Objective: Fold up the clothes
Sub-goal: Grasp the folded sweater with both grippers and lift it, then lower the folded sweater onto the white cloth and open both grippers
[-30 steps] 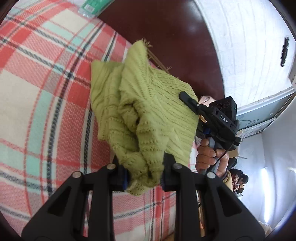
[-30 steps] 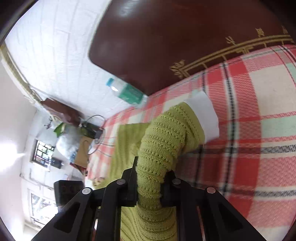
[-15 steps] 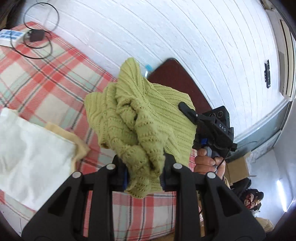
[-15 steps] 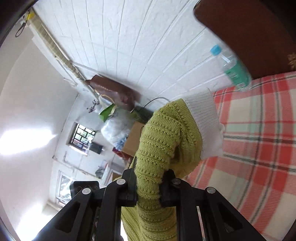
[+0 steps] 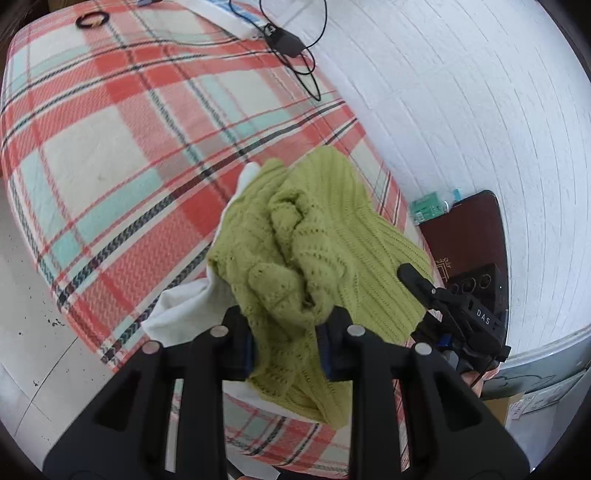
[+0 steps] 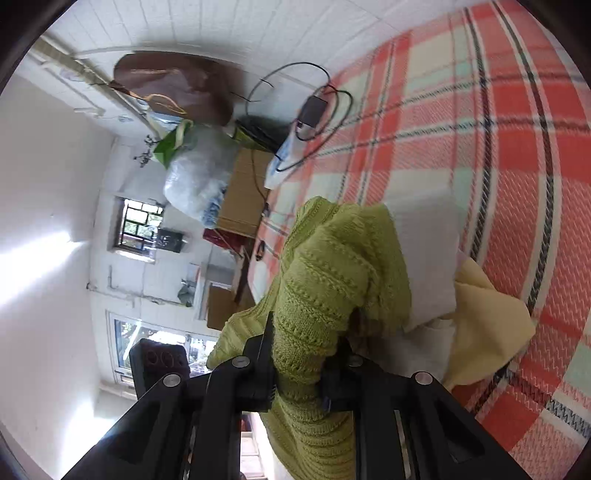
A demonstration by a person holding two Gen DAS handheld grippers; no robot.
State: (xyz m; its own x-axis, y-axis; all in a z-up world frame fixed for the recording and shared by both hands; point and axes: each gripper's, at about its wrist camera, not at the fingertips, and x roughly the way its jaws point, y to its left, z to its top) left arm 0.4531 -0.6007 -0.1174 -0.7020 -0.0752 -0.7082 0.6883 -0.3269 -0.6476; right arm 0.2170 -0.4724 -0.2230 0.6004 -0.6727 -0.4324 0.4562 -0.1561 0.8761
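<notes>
A green knitted sweater (image 5: pixel 317 251) hangs bunched in the air over a plaid-covered bed (image 5: pixel 110 122). My left gripper (image 5: pixel 286 347) is shut on a fold of it. My right gripper (image 6: pixel 299 373) is shut on another part of the sweater (image 6: pixel 332 277); it also shows in the left wrist view (image 5: pixel 461 314) at the right. A white garment (image 6: pixel 428 258) and a pale yellow one (image 6: pixel 487 332) lie stacked on the bed below the sweater. The white one also shows in the left wrist view (image 5: pixel 184 310).
A charger with black cable (image 5: pixel 291 44) and a black ring (image 5: pixel 92 20) lie at the bed's far end. A dark wooden headboard (image 5: pixel 476 229) stands at the right by the white brick wall. Boxes and bags (image 6: pixel 207 177) stand beyond the bed.
Both grippers have swung round with the sweater, from the headboard end towards the bed's other end. The sweater now hangs above the white and yellow garments.
</notes>
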